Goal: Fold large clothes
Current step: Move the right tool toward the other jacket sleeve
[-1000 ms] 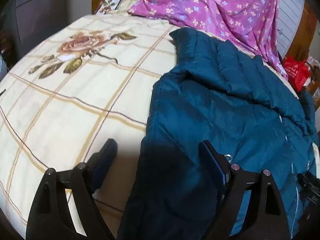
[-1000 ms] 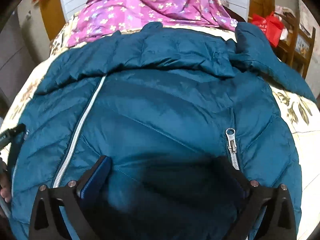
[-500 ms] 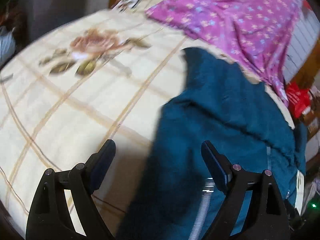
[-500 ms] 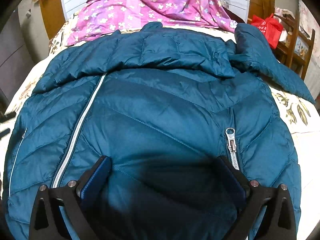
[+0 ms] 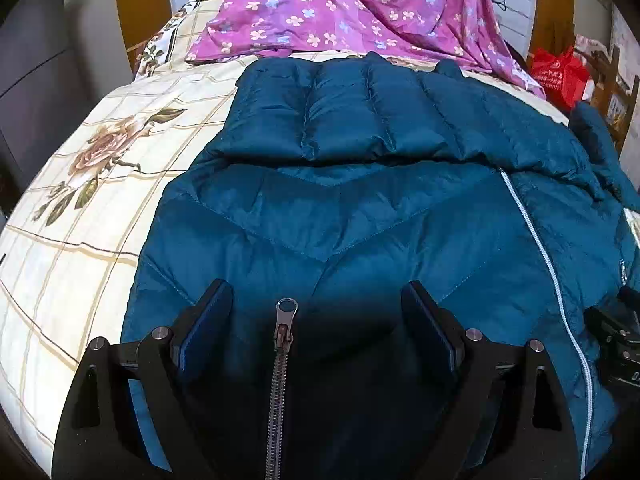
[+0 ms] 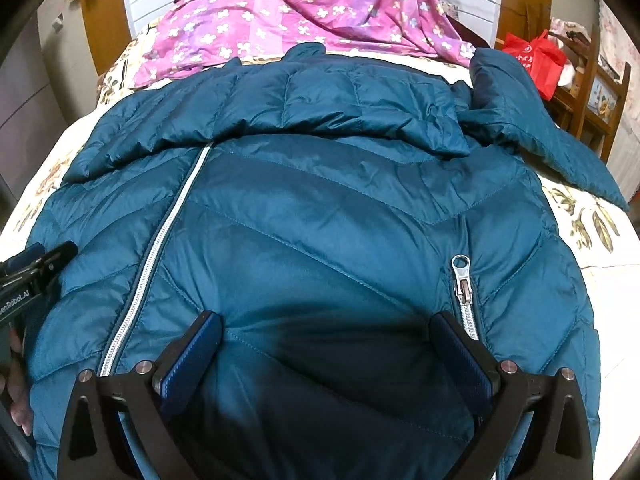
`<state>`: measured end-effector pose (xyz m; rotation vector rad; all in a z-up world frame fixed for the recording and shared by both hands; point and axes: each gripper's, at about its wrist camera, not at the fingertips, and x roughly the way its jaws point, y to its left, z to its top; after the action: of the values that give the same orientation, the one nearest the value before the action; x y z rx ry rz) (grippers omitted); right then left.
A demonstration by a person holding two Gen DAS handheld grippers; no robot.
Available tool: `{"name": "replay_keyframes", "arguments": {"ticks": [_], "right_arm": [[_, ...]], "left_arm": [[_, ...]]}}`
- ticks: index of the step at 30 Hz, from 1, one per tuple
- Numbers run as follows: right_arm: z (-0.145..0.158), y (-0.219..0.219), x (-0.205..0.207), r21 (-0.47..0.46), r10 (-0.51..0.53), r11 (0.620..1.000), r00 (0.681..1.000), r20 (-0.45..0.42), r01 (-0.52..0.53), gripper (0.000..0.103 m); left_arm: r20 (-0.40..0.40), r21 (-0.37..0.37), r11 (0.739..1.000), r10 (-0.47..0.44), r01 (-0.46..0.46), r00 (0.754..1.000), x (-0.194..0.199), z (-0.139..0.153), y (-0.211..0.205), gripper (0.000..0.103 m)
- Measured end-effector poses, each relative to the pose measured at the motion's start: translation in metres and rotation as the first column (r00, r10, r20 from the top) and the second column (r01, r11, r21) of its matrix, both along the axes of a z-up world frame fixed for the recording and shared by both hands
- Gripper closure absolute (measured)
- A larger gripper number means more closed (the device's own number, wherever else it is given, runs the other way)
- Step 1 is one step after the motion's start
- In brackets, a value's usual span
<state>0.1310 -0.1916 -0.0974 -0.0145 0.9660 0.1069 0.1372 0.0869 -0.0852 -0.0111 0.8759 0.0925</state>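
Observation:
A teal puffer jacket (image 5: 360, 208) lies front up on the bed, its hood (image 6: 320, 100) folded down across the top. One sleeve (image 6: 540, 128) sticks out to the right. My left gripper (image 5: 316, 294) hovers open over the jacket's left front, and a pocket zip pull (image 5: 286, 312) lies on the fabric between its fingers. My right gripper (image 6: 325, 326) is open over the right front, between the white main zipper (image 6: 160, 248) and another pocket zip (image 6: 462, 276). Neither holds fabric. The left gripper (image 6: 36, 268) also shows at the right wrist view's left edge.
The cream bedsheet (image 5: 80, 208) with a rose print lies bare left of the jacket. A purple flowered cloth (image 5: 340, 8) is heaped at the head of the bed. A red bag (image 6: 536, 60) sits on wooden furniture at the right. A hand (image 6: 16, 380) grips the left tool.
My left gripper has swung from the jacket's left edge over the sheet to above the jacket's front, still open. The right gripper has stayed put.

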Motion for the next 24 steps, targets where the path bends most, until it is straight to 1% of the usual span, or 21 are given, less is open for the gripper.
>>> {"name": "replay_keyframes", "arguments": {"ticks": [4,9,13,14,16,17,18,20,21,24], "right_arm": [[0.0,0.001,-0.005,0.008,-0.019,1.0,1.0,-0.007,0.019,0.0],[0.0,0.003,-0.014,0.016,-0.037,0.999,0.999,-0.003,0.037,0.0],[0.003,-0.003,-0.012,0.043,-0.017,0.999,1.0,-0.014,0.018,0.0],[0.005,-0.006,-0.011,0.053,-0.015,0.998,1.0,-0.016,0.016,0.002],[0.019,-0.028,-0.014,0.07,-0.088,0.994,0.995,0.052,0.085,0.002],[0.03,-0.05,-0.016,0.087,-0.159,0.985,0.982,0.105,0.15,0.002],[0.035,-0.064,-0.016,0.103,-0.193,0.978,0.973,0.124,0.181,0.002],[0.042,-0.104,-0.011,0.119,-0.27,0.96,0.953,0.136,0.255,0.002],[0.043,-0.131,-0.006,0.112,-0.309,0.949,0.943,0.127,0.296,0.002],[0.041,-0.198,0.005,0.11,-0.385,0.921,0.916,0.109,0.374,0.002]], "left_arm": [[-0.011,0.032,0.999,-0.027,0.027,1.0,0.006,-0.002,0.0,0.016],[-0.017,-0.007,0.999,-0.034,0.034,0.999,0.009,-0.005,0.009,0.016],[-0.012,-0.013,1.0,-0.028,0.027,1.0,0.009,-0.004,0.01,0.016],[-0.012,-0.015,1.0,-0.027,0.027,1.0,0.008,-0.004,0.009,0.016],[-0.013,-0.016,1.0,-0.026,0.026,1.0,0.008,-0.005,0.009,0.016],[-0.013,-0.016,1.0,-0.026,0.026,1.0,0.008,-0.005,0.009,0.016],[-0.015,-0.016,1.0,-0.026,0.026,1.0,0.008,-0.005,0.009,0.016],[-0.016,-0.017,1.0,-0.025,0.024,1.0,0.009,-0.005,0.009,0.016],[-0.016,-0.016,1.0,-0.025,0.025,1.0,0.009,-0.005,0.01,0.016],[-0.015,-0.021,0.999,-0.025,0.025,1.0,0.009,-0.005,0.01,0.016]]}}
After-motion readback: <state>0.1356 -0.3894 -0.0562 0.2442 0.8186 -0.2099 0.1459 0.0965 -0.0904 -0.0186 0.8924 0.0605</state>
